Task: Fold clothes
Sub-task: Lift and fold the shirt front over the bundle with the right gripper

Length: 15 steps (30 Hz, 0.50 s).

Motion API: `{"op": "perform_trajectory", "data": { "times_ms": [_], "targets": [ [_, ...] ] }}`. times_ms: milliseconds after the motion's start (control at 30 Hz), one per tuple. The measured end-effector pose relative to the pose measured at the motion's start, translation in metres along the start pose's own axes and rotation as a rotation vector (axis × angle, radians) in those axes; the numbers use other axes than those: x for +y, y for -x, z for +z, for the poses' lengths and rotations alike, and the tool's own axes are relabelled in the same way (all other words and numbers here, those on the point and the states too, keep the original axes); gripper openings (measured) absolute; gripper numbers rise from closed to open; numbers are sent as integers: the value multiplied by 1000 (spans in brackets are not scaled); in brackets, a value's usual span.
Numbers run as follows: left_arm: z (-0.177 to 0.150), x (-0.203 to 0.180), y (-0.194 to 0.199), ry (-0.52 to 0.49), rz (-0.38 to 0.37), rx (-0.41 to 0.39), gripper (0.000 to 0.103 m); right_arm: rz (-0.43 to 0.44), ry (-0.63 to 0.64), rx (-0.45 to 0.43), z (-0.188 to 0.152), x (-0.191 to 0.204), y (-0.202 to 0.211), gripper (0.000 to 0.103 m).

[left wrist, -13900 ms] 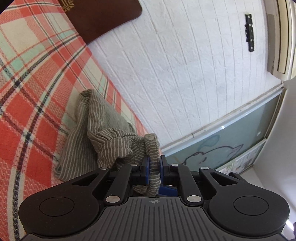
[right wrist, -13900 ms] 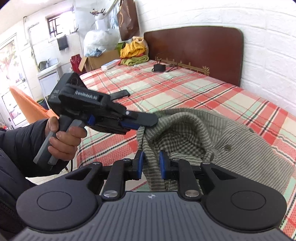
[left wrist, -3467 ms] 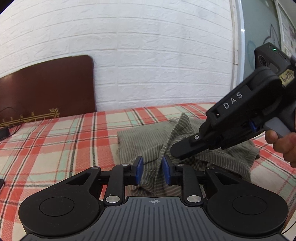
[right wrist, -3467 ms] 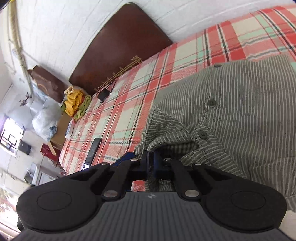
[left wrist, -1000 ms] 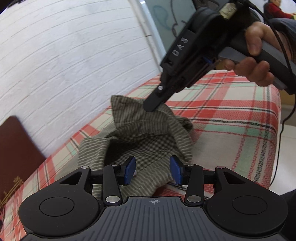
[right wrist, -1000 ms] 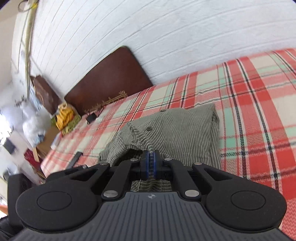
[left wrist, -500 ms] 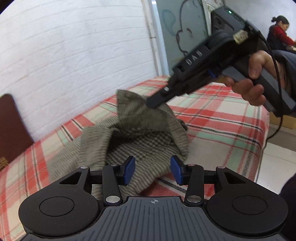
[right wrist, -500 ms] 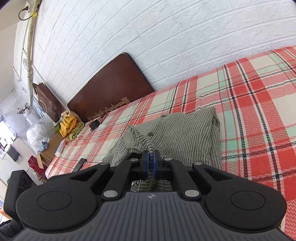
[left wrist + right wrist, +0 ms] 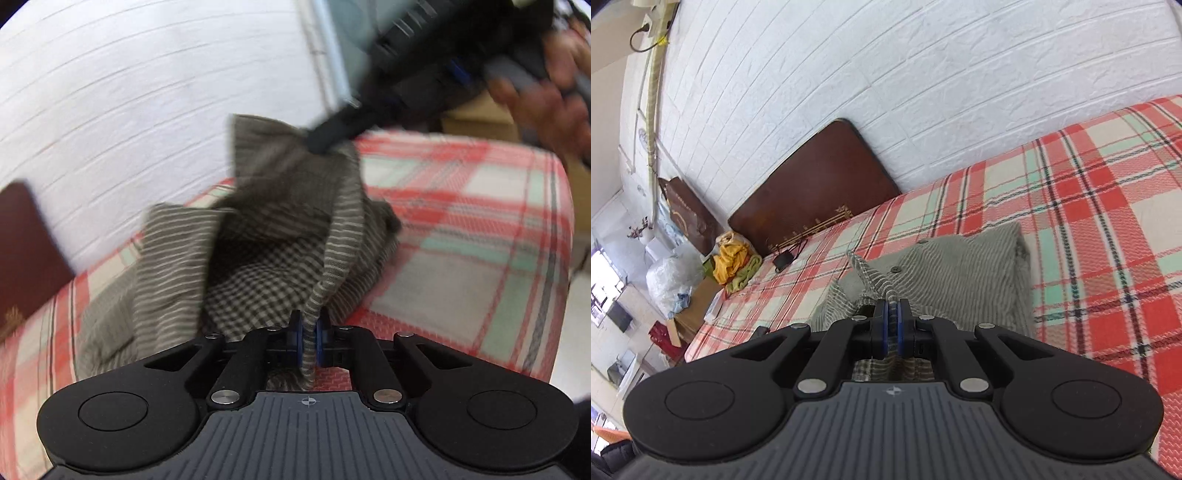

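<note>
A grey-striped shirt (image 9: 173,258) with a checked lining lies bunched on the plaid bed (image 9: 461,258). In the left wrist view my left gripper (image 9: 309,332) has its jaws closing on the shirt's near striped edge, and the blue pads press the cloth. My right gripper (image 9: 325,142) holds another part of the shirt up in the air beyond it. In the right wrist view the right gripper (image 9: 893,325) is shut on a striped fold, and the rest of the shirt (image 9: 960,273) lies on the bed (image 9: 1089,203) with its buttons showing.
A white brick wall runs behind the bed, with a dark brown headboard (image 9: 812,184) at one end. A black charger (image 9: 783,260) lies near it. Yellow and green clothes (image 9: 733,262) are piled past the bed. The bed's corner (image 9: 554,206) drops off at the right.
My left gripper's jaws, wide apart half a second ago, have closed on the shirt's near edge. The right gripper has lifted its part of the shirt higher.
</note>
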State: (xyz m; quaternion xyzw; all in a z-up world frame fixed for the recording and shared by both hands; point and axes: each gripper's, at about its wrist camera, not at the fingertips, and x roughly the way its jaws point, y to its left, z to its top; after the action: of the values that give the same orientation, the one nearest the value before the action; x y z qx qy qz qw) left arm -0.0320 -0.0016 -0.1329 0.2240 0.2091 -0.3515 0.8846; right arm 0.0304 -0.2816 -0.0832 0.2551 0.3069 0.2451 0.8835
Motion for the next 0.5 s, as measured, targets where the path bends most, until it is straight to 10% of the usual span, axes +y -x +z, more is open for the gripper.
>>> {"op": "perform_trajectory", "data": {
  "times_ms": [267,333,500],
  "targets": [
    [-10,16,17,176,-26,-25,5,-97,-129,54,-22,-30,-17,5],
    [-7,11,20,149,-65,-16,37,-89,-97,62,-24,-24,-20,9],
    [6,20,42,177,-188,-56,58,-86,17,34,-21,-2,-9,30]
  ]
}}
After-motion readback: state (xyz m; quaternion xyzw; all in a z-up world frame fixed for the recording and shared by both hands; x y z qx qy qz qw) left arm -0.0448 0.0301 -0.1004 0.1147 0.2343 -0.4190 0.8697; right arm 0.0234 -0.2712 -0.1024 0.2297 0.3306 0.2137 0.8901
